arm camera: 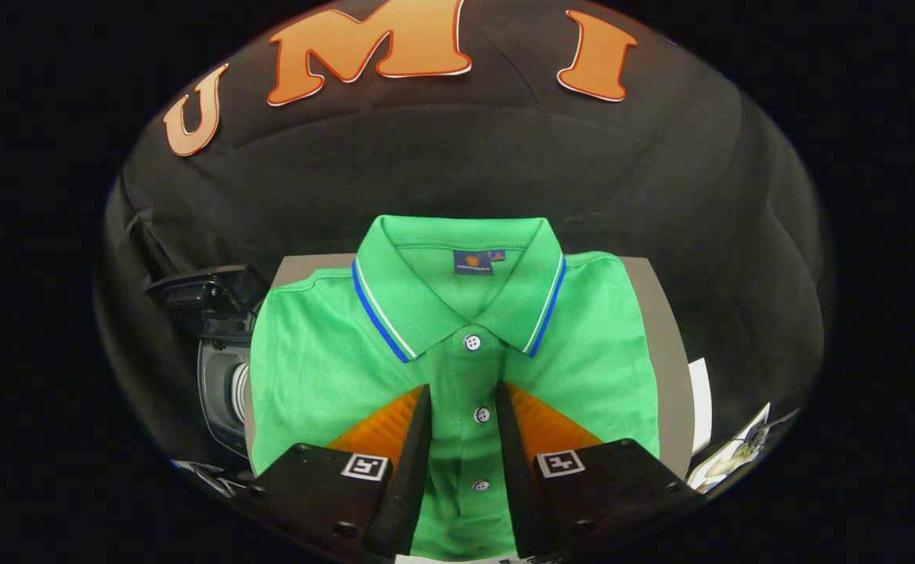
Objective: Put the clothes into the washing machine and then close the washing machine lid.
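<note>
A folded green polo shirt with a blue-and-white striped collar lies on a grey board. Its collar points away from me. My gripper rests on the shirt's front, with the button placket running between the two fingers. The fingers stand close together and press the strip of fabric from both sides. The cloth between them looks creased and shadowed. To the left of the board stands the dark washing machine, its lid raised and its round opening partly hidden by the shirt.
White papers and small items lie to the right of the board. The black cloth wall rises just behind the shirt.
</note>
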`<state>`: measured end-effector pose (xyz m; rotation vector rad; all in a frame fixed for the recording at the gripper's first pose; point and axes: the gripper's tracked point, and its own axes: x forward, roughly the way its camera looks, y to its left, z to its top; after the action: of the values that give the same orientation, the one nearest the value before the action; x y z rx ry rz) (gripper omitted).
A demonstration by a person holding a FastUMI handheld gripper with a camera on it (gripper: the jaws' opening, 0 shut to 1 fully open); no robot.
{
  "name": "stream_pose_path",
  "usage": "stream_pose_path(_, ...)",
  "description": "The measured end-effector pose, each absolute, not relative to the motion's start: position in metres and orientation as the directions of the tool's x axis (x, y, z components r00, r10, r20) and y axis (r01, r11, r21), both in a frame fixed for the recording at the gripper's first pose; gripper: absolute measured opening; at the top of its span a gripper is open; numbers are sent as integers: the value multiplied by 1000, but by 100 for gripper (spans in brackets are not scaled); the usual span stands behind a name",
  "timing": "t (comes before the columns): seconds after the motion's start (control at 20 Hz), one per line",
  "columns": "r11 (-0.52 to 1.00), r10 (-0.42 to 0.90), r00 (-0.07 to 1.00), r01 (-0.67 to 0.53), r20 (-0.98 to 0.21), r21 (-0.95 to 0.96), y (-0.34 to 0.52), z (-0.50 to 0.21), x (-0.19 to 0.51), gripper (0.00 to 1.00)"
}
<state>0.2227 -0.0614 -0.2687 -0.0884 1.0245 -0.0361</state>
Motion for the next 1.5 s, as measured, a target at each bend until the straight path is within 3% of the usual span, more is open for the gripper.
stream_pose_path(0.15,995,-78,520,-10,-850,-97,-61,-266,223,38)
stream_pose_path(0.3,995,-88,509,-4,-856,-105,-62,-263,223,37)
stream_pose_path(0.4,995,-95,529,23,-843,-98,-63,-261,226,16)
stream_pose_path(0.8,999,-45,604,45,-796,-22,-63,-252,229,15)
stream_pose_path(0.85,999,-39,602,47,-797,-13,-63,-253,225,9)
stream_pose_path(1.5,997,31,745,20,-666,70,-57,-188,211,8)
